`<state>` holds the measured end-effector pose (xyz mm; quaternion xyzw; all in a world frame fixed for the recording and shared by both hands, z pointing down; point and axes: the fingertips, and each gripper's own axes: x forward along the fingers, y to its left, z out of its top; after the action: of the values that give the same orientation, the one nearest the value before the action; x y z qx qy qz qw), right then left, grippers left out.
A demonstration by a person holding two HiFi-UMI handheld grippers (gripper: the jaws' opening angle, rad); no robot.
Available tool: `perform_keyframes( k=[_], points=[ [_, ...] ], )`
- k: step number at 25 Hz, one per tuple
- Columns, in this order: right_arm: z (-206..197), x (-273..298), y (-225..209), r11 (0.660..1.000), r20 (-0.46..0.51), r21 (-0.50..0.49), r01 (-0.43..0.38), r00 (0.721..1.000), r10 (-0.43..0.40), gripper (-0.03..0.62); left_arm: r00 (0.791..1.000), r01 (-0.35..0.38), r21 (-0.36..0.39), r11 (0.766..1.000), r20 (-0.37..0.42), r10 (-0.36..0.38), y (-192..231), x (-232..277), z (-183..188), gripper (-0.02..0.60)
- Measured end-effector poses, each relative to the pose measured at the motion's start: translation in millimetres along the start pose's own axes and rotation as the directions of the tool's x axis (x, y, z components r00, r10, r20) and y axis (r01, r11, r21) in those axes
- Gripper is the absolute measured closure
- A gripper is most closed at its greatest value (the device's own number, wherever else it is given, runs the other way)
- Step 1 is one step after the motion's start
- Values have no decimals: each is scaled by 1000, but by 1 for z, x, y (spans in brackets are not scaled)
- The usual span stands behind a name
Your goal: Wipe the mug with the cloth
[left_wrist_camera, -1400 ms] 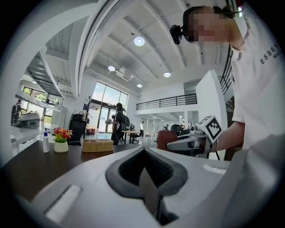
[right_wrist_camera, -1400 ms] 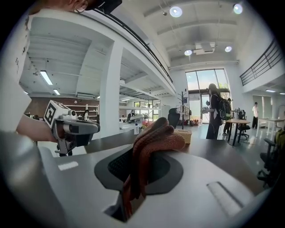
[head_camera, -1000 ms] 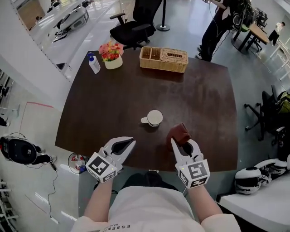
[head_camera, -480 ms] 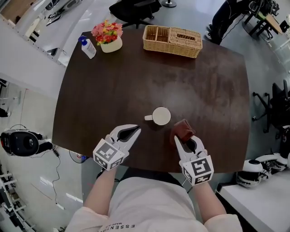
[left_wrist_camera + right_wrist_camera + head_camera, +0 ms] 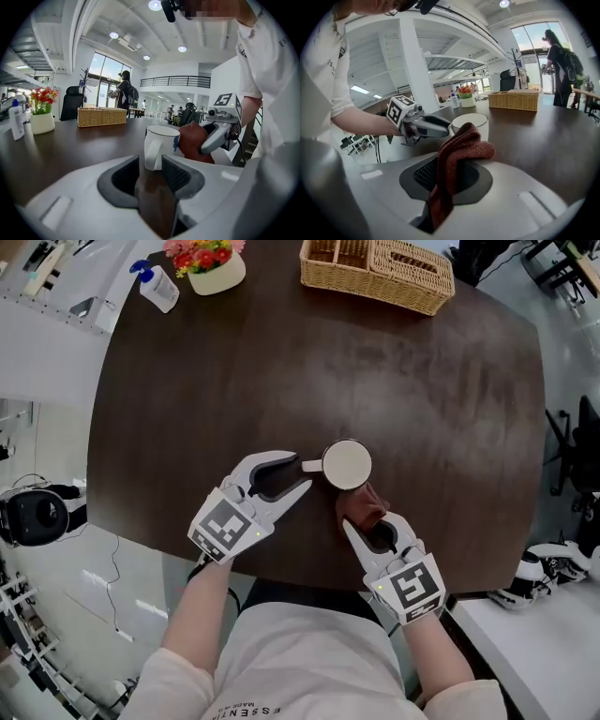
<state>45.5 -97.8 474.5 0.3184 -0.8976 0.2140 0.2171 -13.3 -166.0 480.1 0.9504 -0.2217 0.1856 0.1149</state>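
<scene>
While the white mug (image 5: 347, 465) stands upright, rust-brown cloth (image 5: 362, 508) bunches beside it.

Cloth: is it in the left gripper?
No, the cloth is clamped in the right gripper, while the left gripper has only the mug handle between its jaws.

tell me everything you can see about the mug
The mug is white, glossy like ceramic, with a thin dark line at its rim and a small blue mark on its side. It stands upright on the table, near the person's edge. Its handle points toward the left gripper and sits between its parted jaws. The cloth, clamped in the right gripper, lies against its near side.
</scene>
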Motion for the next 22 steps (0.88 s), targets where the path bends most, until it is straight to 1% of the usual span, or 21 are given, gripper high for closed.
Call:
perform_keyframes(
  k=[3,6,8,10,12,14,16,20,22],
  points=[
    [0,16,17,996,-21,-37,-75,997,74,513,999,42,30,999,22,-42,1,6,5,448],
    [-1,30,29,982,-61,-109,-152,987,146,513,994,106,64,992,15,-107,-3,15,6,449],
    [-1,39,34,972,-84,-139,-188,981,177,513,990,137,84,987,7,-138,-3,19,6,449],
    [1,48,34,968,-98,-147,-204,977,191,513,988,155,96,983,2,-155,-1,20,5,449],
    [3,54,33,967,-101,-138,-214,974,202,513,986,165,113,980,-5,-165,0,21,4,451],
    [1,58,29,970,-101,-122,-211,975,200,513,985,174,138,975,-15,-174,0,21,2,486],
    [-1,59,25,975,-93,-91,-201,977,193,513,982,186,156,970,-18,-185,-2,21,1,491],
    [-6,55,8,988,-61,19,-156,986,157,511,974,226,207,952,-44,-222,-7,21,1,500],
    [-9,51,-3,989,-52,62,-136,989,140,511,969,246,218,944,-54,-240,-8,21,0,503]
  ],
)
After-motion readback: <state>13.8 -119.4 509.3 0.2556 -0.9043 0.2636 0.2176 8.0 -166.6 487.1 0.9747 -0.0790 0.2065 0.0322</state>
